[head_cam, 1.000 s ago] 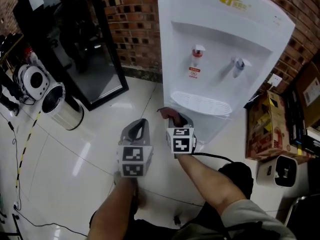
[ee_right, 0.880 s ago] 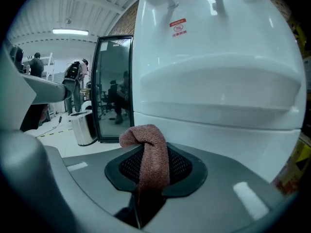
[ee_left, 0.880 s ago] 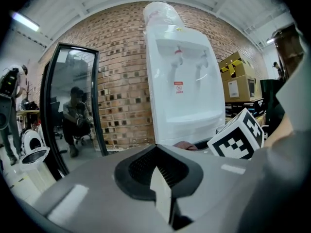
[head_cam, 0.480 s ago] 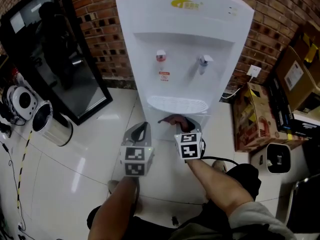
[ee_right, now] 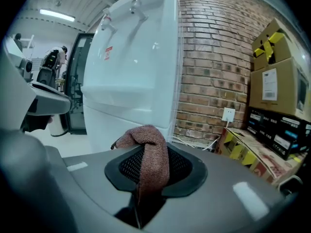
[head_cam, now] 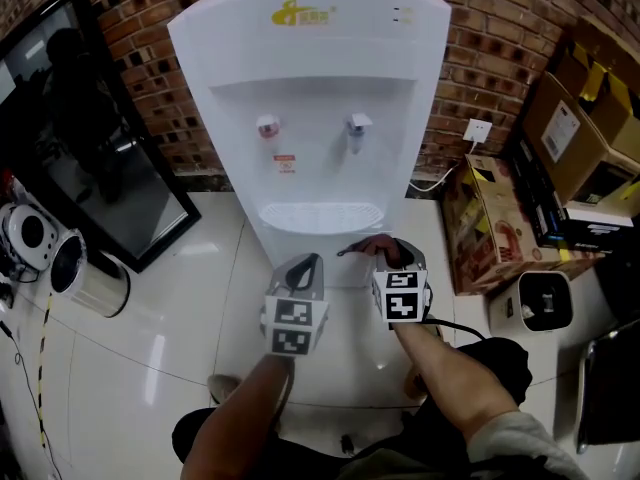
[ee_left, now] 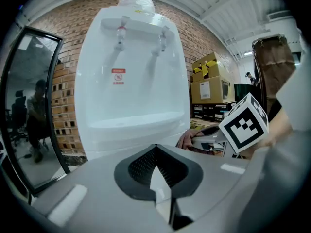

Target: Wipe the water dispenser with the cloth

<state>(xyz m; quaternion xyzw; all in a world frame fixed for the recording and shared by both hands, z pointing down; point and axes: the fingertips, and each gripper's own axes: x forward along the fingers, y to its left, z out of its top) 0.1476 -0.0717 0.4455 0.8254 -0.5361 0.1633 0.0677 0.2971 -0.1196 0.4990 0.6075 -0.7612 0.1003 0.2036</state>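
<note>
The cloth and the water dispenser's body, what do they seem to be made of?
The cloth looks like a soft, matte, reddish-brown fabric, probably terry or microfibre: its surface is nubby and it droops limply. The water dispenser is likely moulded plastic, white and glossy: its smooth, rounded panels carry soft reflections.

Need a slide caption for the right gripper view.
Right gripper clamps a brown cloth near the white water dispenser, brick wall behind.
</note>
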